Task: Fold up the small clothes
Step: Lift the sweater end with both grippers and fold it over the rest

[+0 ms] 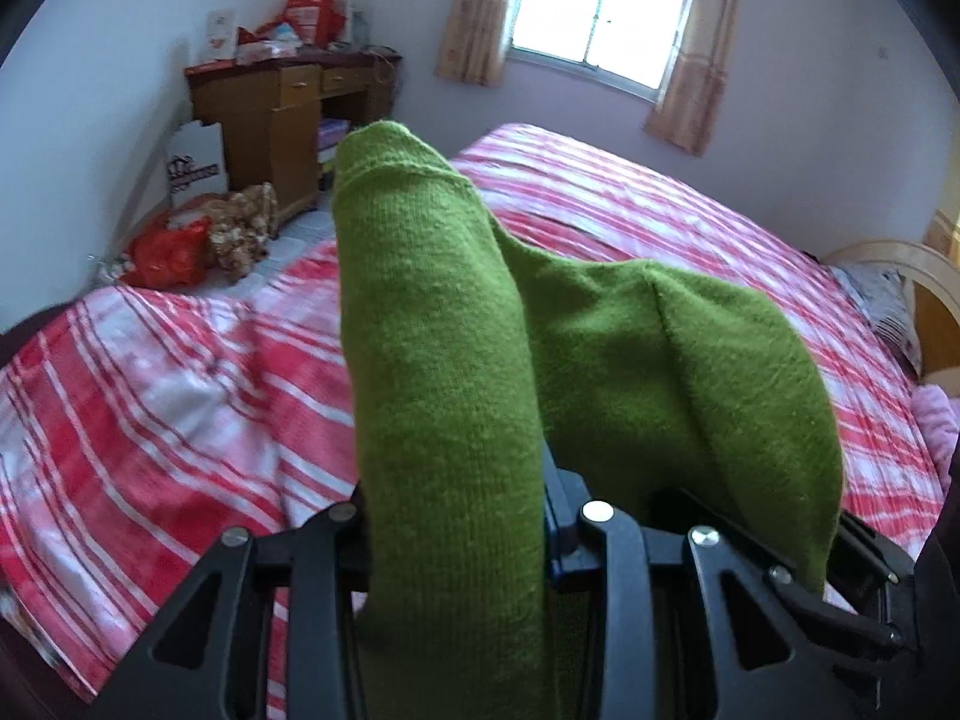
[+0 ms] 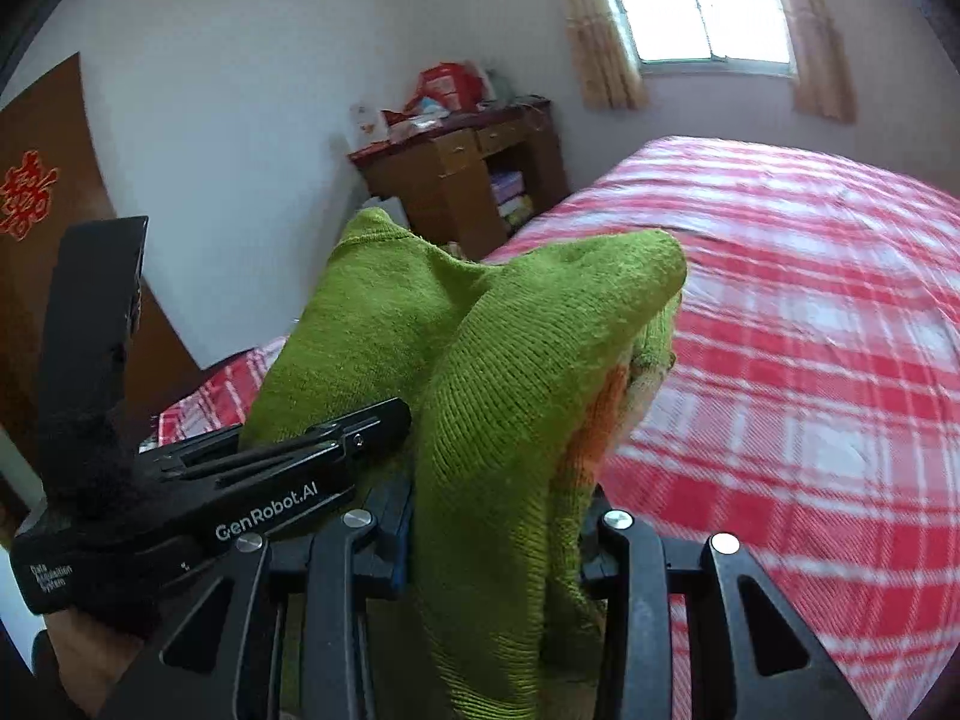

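Green knit garment (image 1: 444, 360) (image 2: 510, 372): fuzzy wool, ribbed hem edge visible, orange/cream patch on its underside in the right wrist view. Bunched & draped in thick folds, lifted off the bed, hanging above the bedspread w/ one fold peaking up, another sloping sideways.

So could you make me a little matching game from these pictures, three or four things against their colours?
Things:
1. knitted garment
2. bedspread
3. desk
4. curtains

Colours:
a. brown wood
b. green
c. pale peach
d. red and white check

Pairs: 1-b, 2-d, 3-a, 4-c
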A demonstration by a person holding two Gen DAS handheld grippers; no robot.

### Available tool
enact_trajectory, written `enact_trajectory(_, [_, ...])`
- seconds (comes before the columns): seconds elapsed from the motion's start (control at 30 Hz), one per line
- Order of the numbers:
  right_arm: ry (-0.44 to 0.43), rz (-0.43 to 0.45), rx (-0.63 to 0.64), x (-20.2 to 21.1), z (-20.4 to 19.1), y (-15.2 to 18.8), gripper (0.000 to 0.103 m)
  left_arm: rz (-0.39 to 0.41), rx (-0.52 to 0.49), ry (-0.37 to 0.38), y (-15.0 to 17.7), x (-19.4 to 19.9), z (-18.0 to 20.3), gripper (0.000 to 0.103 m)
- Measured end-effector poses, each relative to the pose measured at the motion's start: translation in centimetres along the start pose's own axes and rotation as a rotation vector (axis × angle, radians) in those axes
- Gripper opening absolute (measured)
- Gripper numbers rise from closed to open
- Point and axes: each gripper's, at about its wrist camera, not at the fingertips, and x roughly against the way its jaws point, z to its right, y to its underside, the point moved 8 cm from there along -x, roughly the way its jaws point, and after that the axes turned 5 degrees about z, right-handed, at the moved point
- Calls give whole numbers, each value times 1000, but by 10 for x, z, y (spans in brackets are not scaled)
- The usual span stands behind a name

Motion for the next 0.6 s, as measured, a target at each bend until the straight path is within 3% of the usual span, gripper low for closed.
enact_trajectory(0.2, [-52,46,95,-47,-21,-36,37,44,-43,-89,-35,-21,-23,36])
enact_trajectory(0.4, [-33,83,179,-117,-15,-58,37,34,-52,-136,-52,-80,-48,36])
enact_trajectory(0.5, [45,37,247,-162,-3,-53,36,-39,-58,-191,-39,-118,-58,36])
enact_trajectory(0.6, [71,-39,210,-193,17,-44,36,-40,-32,-188,-36,-124,-66,37])
